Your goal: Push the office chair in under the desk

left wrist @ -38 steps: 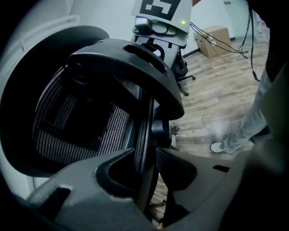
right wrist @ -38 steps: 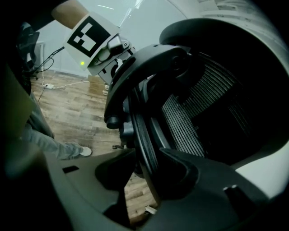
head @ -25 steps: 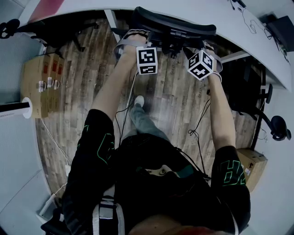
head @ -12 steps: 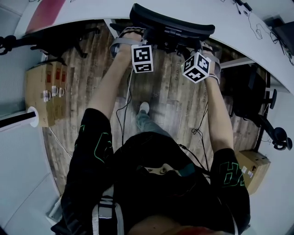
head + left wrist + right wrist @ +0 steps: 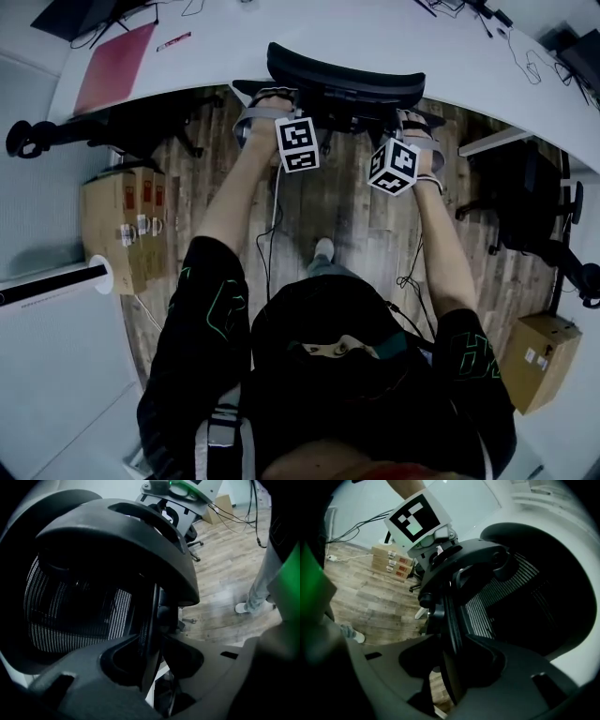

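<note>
The black office chair (image 5: 342,80) stands at the curved white desk (image 5: 375,33), its backrest top at the desk's edge. My left gripper (image 5: 270,97) is at the backrest's left side and my right gripper (image 5: 418,120) at its right side. In the left gripper view the jaws of the left gripper (image 5: 152,644) are closing on the thin rim of the mesh backrest (image 5: 75,611), which runs between them. In the right gripper view the right gripper (image 5: 452,646) is shut on the same rim, beside the mesh backrest (image 5: 511,597).
Cardboard boxes (image 5: 127,225) stand on the wood floor at the left and another box (image 5: 544,361) at the right. Other black chairs sit left (image 5: 94,141) and right (image 5: 525,197). Cables trail over the floor. The person's shoe (image 5: 323,249) is behind the chair.
The chair has rolled toward the desk with both grippers staying on its backrest. The person has stepped forward after it, and more of the desktop shows.
</note>
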A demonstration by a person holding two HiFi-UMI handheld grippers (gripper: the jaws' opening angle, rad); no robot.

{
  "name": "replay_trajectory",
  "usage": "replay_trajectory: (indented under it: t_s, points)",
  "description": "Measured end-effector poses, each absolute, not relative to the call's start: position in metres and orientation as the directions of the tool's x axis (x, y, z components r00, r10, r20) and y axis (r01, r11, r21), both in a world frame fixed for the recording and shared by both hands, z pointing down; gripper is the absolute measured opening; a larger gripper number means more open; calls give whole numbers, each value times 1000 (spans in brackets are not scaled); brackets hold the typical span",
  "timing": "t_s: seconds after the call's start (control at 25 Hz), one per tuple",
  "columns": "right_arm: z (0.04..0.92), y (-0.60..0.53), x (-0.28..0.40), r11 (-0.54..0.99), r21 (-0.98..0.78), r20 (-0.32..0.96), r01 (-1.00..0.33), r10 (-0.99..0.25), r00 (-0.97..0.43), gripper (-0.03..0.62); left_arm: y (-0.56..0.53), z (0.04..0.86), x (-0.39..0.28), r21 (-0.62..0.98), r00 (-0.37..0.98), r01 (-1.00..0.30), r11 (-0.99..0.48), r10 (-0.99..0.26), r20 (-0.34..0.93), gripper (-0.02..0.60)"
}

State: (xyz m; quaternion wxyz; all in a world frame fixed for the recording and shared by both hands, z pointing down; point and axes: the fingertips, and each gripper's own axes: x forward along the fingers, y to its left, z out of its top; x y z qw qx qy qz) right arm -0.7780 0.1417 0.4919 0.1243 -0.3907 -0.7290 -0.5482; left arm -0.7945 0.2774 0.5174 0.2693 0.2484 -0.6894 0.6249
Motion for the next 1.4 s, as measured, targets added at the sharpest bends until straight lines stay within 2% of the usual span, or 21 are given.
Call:
replay_trajectory:
  t_s: [0.36,0.6,0.72,0.8,0.88,0.96,1.04,1.12,1.16,1.24,1.32,1.4]
  points:
    - [496,143,-780,127,706,599,697,417,-683,167,281,520,-799,-777,-777,-628,43,29,629,144]
    - [496,141,-779,151,678,614,719,421,-667,172,277,528,-797,-735,-735,-678,24,19,678,140]
    - [496,141,-778,156,683,607,714,423,-673,175,278,533,-795,-742,-742,-670,-18,18,670,195]
    - [497,141,-777,164,676,609,718,425,-670,179,278,531,-796,-754,-754,-657,-2,40,656,202]
    - [497,141,-776,177,645,630,744,428,-648,200,280,519,-796,-781,-778,-623,43,65,624,186]
    - [492,141,-777,216,590,655,778,436,-617,202,283,503,-795,-794,-791,-604,71,64,608,199]
    - [479,142,-778,301,504,662,809,467,-586,209,288,490,-791,-791,-794,-599,127,39,607,206]
    - [459,145,-773,382,434,633,816,515,-578,207,289,472,-784,-782,-808,-575,242,-20,588,207]
    - [449,147,-769,411,405,611,817,543,-576,184,286,458,-780,-773,-828,-547,322,-69,557,191]
    - [428,153,-761,455,338,556,823,609,-565,145,275,418,-774,-720,-871,-484,497,-196,450,57]
    - [399,156,-755,502,281,473,818,669,-573,110,264,380,-767,-627,-892,-451,635,-291,346,34]
    - [363,159,-751,550,243,359,799,714,-601,73,260,352,-763,-538,-900,-435,722,-321,296,9]
